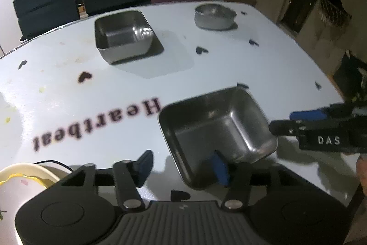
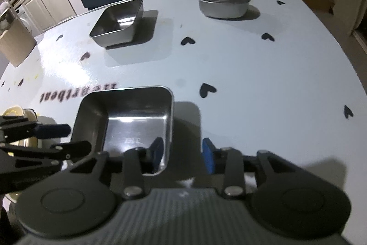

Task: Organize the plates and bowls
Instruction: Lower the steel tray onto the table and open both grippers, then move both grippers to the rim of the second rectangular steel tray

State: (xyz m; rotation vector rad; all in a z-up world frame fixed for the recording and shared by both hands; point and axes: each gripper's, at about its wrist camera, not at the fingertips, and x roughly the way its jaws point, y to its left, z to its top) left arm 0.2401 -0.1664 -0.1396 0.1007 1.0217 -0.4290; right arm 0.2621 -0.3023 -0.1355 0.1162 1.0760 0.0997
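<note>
Near square steel tray (image 1: pixel 218 130) sits on the bench (image 1: pixel 229 66), taken as landmark. Left gripper (image 1: pixel 183 167) straddles its near-left wall: one blue pad inside, the other outside, neither pressing — released. Right gripper (image 2: pixel 182 153) straddles the opposite, near-right wall likewise, jaws apart, released. Both are equally close; tray has no clear long axis. Beyond the tray, well apart: second square tray (image 2: pixel 117 24) far-left, round steel bowl (image 2: pixel 223 4) far-right. Cream scalloped dish (image 1: pixel 20 178) lies left of the landmark. Judgement: tray just set down; next pickup lies straight ahead.
</note>
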